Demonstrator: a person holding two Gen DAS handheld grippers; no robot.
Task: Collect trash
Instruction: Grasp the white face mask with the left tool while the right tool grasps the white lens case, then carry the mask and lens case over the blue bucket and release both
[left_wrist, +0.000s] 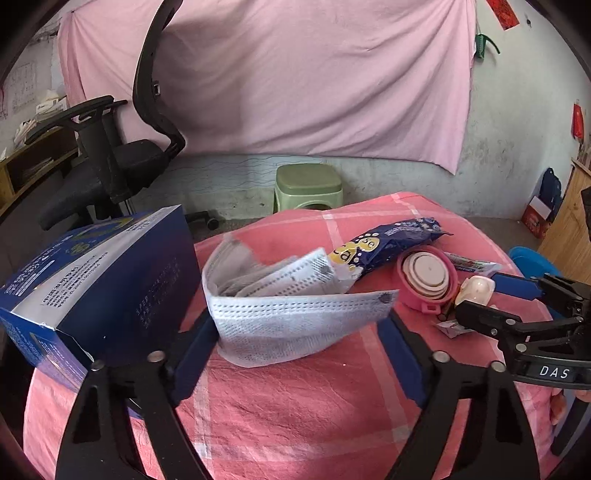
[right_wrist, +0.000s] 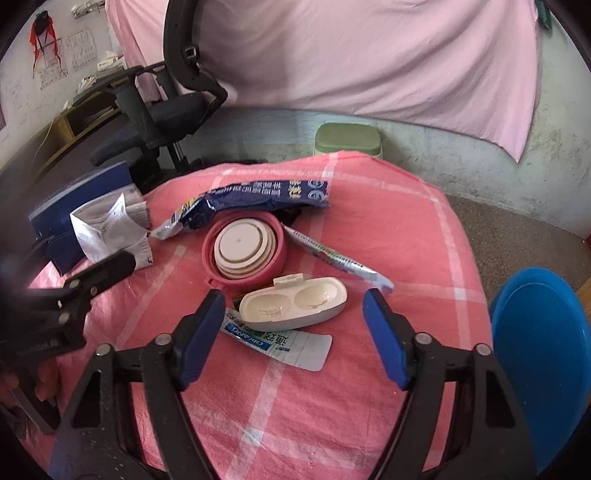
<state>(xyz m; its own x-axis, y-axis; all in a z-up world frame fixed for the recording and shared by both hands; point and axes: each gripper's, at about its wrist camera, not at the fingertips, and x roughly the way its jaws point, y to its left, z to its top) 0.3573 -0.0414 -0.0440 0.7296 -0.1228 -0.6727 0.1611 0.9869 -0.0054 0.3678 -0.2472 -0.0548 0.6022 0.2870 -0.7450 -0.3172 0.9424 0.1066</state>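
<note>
A: Largest first: what lies around the two tools on the pink checked surface (right_wrist: 388, 221)?

B: A blue box (left_wrist: 92, 280) sits just left of the left tool (left_wrist: 299, 328). Between that tool's spread jaws lies a pale face mask (left_wrist: 295, 325), its long axis running crosswise from one pad toward the other. Whether the pads already touch it cannot be told, and the jaws are not closed on it.

A: And the right tool (right_wrist: 293, 317)?

B: Released too, jaws wide and holding nothing. Directly ahead of it, between the pads, lies a white two-cup case (right_wrist: 295, 304), long axis also crosswise, resting on a flat torn sachet (right_wrist: 280, 343). Farther ahead are a pink collapsed cup (right_wrist: 245, 251), a dark blue snack wrapper (right_wrist: 258, 199) and a thin stick wrapper (right_wrist: 332, 258) running away to the right.

A: Where would trash go?

B: Probably the blue bin (right_wrist: 543, 354), well off to the right tool's right. The right tool is nearer the sachet and wrappers, the left nearer the mask.
</note>
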